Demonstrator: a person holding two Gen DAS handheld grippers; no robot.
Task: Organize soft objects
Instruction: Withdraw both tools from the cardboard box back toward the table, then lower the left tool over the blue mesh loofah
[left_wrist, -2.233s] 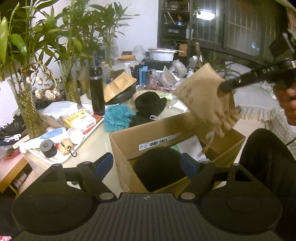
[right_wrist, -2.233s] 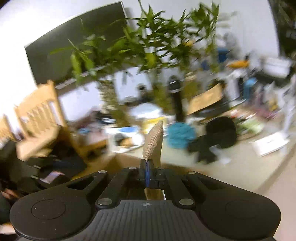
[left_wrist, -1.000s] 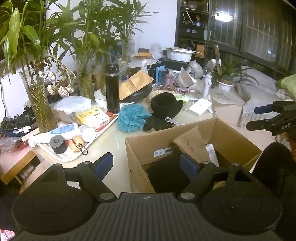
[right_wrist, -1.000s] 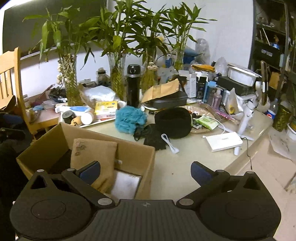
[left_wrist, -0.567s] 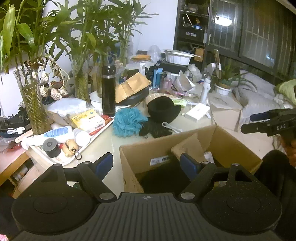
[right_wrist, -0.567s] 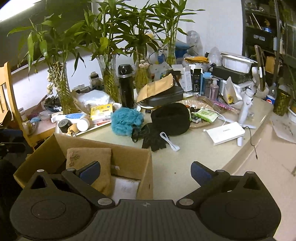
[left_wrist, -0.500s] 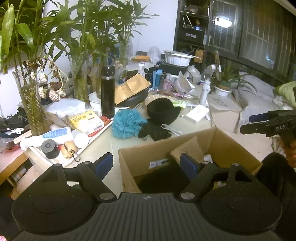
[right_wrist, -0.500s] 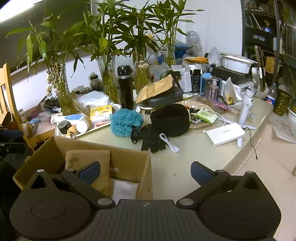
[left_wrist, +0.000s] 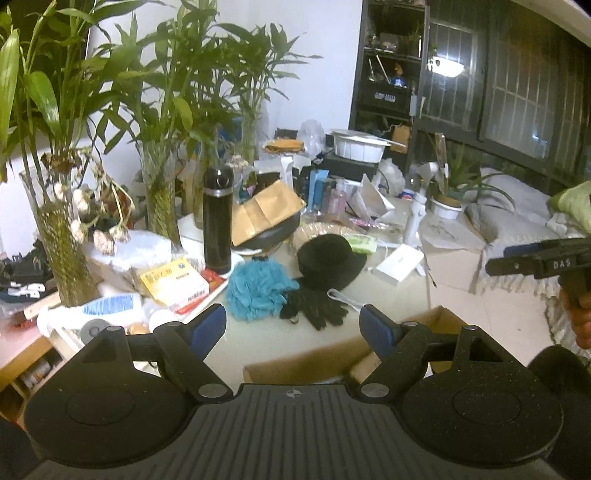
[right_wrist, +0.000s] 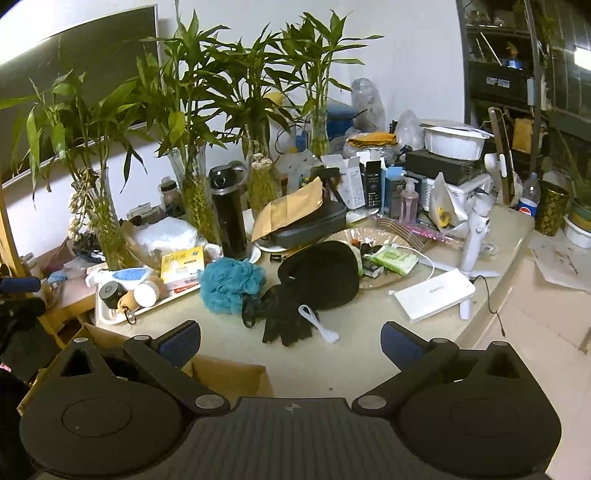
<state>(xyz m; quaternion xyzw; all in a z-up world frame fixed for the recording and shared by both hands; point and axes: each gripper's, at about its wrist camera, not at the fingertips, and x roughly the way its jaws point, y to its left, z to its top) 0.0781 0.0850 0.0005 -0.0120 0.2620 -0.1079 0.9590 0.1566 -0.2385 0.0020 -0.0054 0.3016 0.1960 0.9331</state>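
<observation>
On the table a teal bath pouf (left_wrist: 258, 288) (right_wrist: 231, 280) lies beside black gloves (left_wrist: 314, 308) (right_wrist: 284, 317) and a black hat (left_wrist: 330, 260) (right_wrist: 321, 273). An open cardboard box (left_wrist: 306, 363) (right_wrist: 229, 373) sits low in both views, its inside hidden behind the gripper bodies. My left gripper (left_wrist: 293, 325) is open and empty over the box's far rim, short of the gloves. My right gripper (right_wrist: 291, 338) is open and empty too, just short of the gloves. Each also shows from the side in the other's view: the right gripper (left_wrist: 506, 256), the left gripper (right_wrist: 22, 295).
A white tray (right_wrist: 110, 317) of small bottles lies left of the pouf. Behind stand a black flask (left_wrist: 217, 221), glass vases of bamboo (left_wrist: 159, 206) and a dark pan (right_wrist: 310, 225). A white flat box (right_wrist: 436, 293) and a gimbal (right_wrist: 476, 229) stand near the table's right edge.
The right gripper dropped the burlap pouch into the box and opened. Since then both grippers have risen toward the table; box and pouch have slipped under the gripper bodies.
</observation>
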